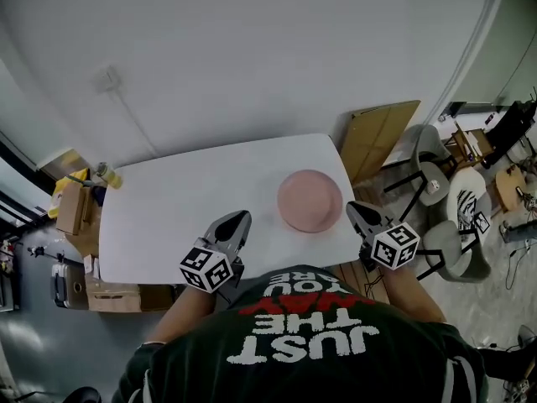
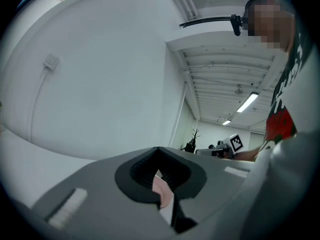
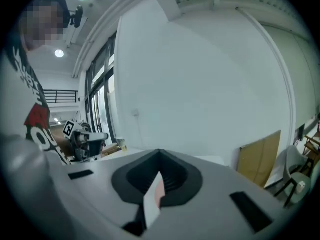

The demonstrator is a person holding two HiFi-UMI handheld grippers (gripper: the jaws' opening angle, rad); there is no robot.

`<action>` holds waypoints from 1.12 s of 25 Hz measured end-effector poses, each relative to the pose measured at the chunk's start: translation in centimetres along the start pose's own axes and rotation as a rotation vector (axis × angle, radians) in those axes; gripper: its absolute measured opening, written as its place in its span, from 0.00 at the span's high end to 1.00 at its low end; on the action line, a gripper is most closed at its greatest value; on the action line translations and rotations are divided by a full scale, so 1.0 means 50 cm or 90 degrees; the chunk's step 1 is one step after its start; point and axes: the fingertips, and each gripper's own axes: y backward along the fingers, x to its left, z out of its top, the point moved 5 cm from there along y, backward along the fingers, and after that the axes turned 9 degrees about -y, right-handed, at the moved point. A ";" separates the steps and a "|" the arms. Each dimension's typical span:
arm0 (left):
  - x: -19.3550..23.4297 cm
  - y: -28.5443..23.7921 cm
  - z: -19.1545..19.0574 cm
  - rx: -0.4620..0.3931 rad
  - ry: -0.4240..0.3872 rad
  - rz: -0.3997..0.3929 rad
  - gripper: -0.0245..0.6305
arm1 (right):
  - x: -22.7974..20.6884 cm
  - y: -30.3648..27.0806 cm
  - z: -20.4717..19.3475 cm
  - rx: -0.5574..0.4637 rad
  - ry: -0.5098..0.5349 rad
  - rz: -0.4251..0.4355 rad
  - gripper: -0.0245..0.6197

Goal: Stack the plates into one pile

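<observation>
While both grippers are held at the near edge of the desk (image 1: 185,200), their jaws are pressed fully together with nothing clamped in them. The left gripper (image 1: 239,219) points level across the desk. In its own view (image 2: 159,154) the dark pads (image 2: 137,176) meet at the tips, and only a thin pink sliver shows through the slit below them, beyond the jaws rather than in them. The right gripper (image 1: 354,209) is closed the same way. Its own view (image 3: 160,154) shows the tips touching, with a pale pink-and-white strip visible through the slit.

Between the two sets of jaws and a little ahead of them lie the pink plates (image 1: 310,200). They sit flat on the desk as one round pile, nearer the right jaws than the left and touching neither. How many plates are in the pile I cannot tell.

Behind each set of jaws sits a marker cube, the left one (image 1: 205,268) and the right one (image 1: 395,245), with the person's arms running back to a dark shirt (image 1: 310,351) with white lettering.

Farther out, ahead of the jaws, a white wall (image 1: 252,49) rises behind the desk. To the right of the right jaws a cardboard sheet (image 1: 377,137) leans upright, with grey chairs (image 1: 453,187) beyond it. To the left of the left jaws, past the desk's end, stands a cardboard box (image 1: 72,208).
</observation>
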 end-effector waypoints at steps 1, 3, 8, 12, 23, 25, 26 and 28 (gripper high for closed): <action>-0.001 0.001 -0.003 0.002 0.004 0.000 0.95 | 0.001 -0.003 -0.014 0.014 0.000 -0.001 0.95; -0.001 0.002 -0.005 0.004 0.012 0.001 0.95 | 0.005 -0.007 -0.033 0.031 -0.005 0.002 0.95; -0.001 0.002 0.007 -0.007 0.007 0.003 0.95 | 0.010 -0.016 -0.033 0.037 0.004 0.013 0.95; 0.001 0.007 0.010 -0.010 0.010 0.007 0.95 | 0.008 -0.022 -0.023 0.027 -0.001 0.019 0.95; 0.005 0.016 0.013 -0.009 0.008 0.014 0.95 | 0.007 -0.034 -0.022 0.042 0.016 0.021 0.95; 0.002 0.020 0.009 -0.009 0.008 0.013 0.95 | 0.011 -0.033 -0.028 0.044 0.018 0.020 0.95; 0.002 0.023 0.008 -0.009 0.007 0.012 0.95 | 0.014 -0.033 -0.030 0.045 0.019 0.020 0.95; 0.002 0.026 0.006 -0.009 0.006 0.011 0.95 | 0.017 -0.034 -0.031 0.045 0.021 0.021 0.95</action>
